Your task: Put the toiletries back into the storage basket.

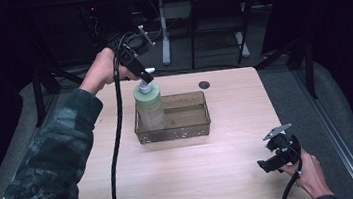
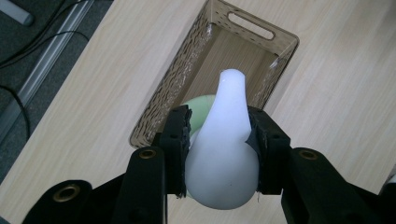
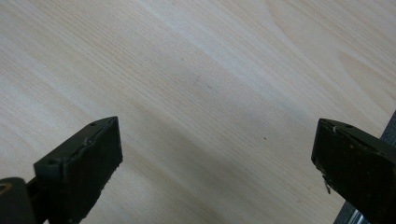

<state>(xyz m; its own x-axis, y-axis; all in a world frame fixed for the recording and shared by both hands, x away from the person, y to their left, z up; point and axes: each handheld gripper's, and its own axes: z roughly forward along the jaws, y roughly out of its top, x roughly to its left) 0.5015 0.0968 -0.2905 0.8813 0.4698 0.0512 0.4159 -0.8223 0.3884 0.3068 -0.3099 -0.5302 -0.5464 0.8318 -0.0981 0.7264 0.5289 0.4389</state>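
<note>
The pale wooden bench (image 1: 188, 178) is carrying everything here, its grain running bare beneath the right gripper view. Toward its far middle a brown see-through basket (image 1: 188, 128) is sitting, long side facing the person, with a slot handle cut into the end wall seen in the left gripper view. Inside it, at its left end in the high view, a pale green pump bottle (image 1: 149, 107) is standing upright, its body showing through the basket wall and rising well above the rim. A camouflage-patterned sleeve (image 1: 56, 163) is reaching in from the lower left toward it.

The left gripper (image 1: 144, 76) is coming down at a slant onto the bottle's top, and its jaws are pinching the white pump head (image 2: 224, 149) from both sides, with the spout pointing away over the basket's open interior. The right gripper (image 1: 272, 161) is resting low near the bench's right front corner, well apart from the basket, and its jaws are standing spread wide with only bare wood between them.
</note>
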